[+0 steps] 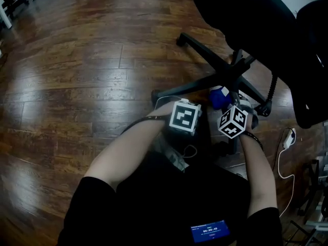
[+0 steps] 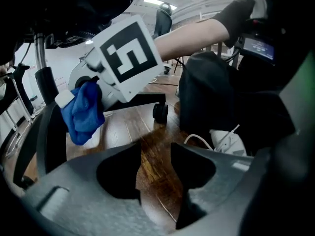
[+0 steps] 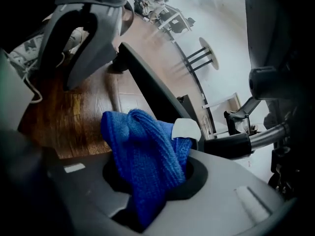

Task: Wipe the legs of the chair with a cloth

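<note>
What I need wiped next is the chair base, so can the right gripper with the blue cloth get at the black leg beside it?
Probably yes: the right gripper is shut on the blue cloth, and the black leg runs just behind the cloth with nothing visible between them.

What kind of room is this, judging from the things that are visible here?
Probably an office or similar workroom. A black swivel chair with a star base on castors stands on a dark wood-plank floor, and a white power strip with its cable lies nearby.
</note>
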Tool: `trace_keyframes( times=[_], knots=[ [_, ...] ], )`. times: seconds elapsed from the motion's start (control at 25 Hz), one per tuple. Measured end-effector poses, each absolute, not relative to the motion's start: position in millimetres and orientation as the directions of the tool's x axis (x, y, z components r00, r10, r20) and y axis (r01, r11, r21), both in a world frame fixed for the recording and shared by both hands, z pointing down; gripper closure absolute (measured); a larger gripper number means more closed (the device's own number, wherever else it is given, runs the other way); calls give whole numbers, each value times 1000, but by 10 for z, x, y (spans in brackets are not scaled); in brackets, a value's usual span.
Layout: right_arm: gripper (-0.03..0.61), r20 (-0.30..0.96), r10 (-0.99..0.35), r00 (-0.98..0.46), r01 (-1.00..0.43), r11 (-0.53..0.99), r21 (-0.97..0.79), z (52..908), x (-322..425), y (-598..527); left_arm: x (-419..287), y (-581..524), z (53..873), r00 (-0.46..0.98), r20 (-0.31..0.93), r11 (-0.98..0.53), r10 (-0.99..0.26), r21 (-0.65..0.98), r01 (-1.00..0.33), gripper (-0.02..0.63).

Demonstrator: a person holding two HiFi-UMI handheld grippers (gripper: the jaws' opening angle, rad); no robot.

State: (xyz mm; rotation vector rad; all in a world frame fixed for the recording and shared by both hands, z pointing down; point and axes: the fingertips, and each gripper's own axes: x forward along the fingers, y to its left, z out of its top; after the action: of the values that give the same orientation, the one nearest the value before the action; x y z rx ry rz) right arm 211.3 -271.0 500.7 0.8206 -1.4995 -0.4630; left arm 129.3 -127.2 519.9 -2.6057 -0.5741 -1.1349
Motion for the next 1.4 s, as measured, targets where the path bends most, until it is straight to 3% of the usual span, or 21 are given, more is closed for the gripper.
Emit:
trace_keyframes(
  times=[0.48, 0.72, 1.16, 1.4],
  knots=[
    [483, 847, -531, 13, -145, 837, 527, 5504, 2206, -947, 1162, -1260, 5252, 568, 799, -893, 195, -95, 441, 426],
    [483, 874, -485, 25, -172, 859, 482, 5506, 2241, -952, 1214, -1274, 5194, 585, 791, -886, 181, -127, 446, 426],
    [477, 704, -709, 43, -224, 680, 698, 5014, 2175, -2683, 1330, -1342, 5176, 640, 737, -900, 219, -101, 425, 426],
    [483, 700, -713, 38, -145, 689, 710, 5084, 2096, -2556, 1201, -1357, 5314, 598, 769, -901, 227, -66, 428, 426]
  ],
)
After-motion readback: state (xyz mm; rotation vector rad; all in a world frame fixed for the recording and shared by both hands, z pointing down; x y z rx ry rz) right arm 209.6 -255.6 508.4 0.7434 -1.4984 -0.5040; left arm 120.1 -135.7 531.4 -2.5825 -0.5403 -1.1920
